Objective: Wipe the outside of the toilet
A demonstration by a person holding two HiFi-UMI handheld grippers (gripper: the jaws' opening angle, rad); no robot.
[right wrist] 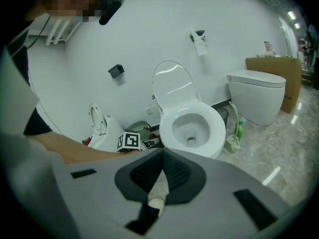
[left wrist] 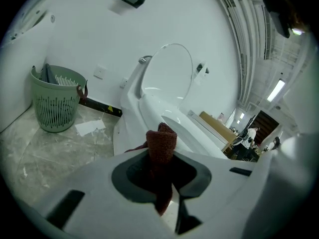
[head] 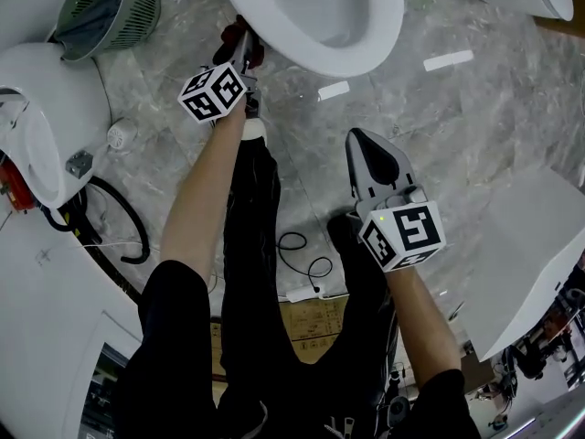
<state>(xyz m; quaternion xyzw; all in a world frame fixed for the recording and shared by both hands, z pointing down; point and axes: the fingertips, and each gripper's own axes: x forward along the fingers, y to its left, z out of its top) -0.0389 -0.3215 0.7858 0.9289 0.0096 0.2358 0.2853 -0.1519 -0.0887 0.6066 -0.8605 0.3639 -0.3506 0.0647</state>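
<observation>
The white toilet (head: 320, 16) stands open at the top of the head view, its seat lid raised (left wrist: 167, 78). My left gripper (head: 239, 44) is down by the bowl's left outer side, shut on a dark red cloth (left wrist: 161, 148) that sticks up between the jaws. The cloth (head: 259, 55) shows as a dark patch close to the bowl's rim; I cannot tell if it touches. My right gripper (head: 361, 140) hangs lower, apart from the bowl, shut with nothing in it. In the right gripper view the toilet (right wrist: 192, 126) lies ahead beyond the closed jaws of that gripper (right wrist: 162, 158).
A green basket (head: 105, 12) stands left of the toilet. Another toilet (head: 46, 117) lies at the left, and white fixtures (head: 539, 254) stand at the right. Cables (head: 306, 263) trail on the marble floor. A green bottle (right wrist: 239, 131) stands beside the bowl, before a second toilet (right wrist: 259, 98).
</observation>
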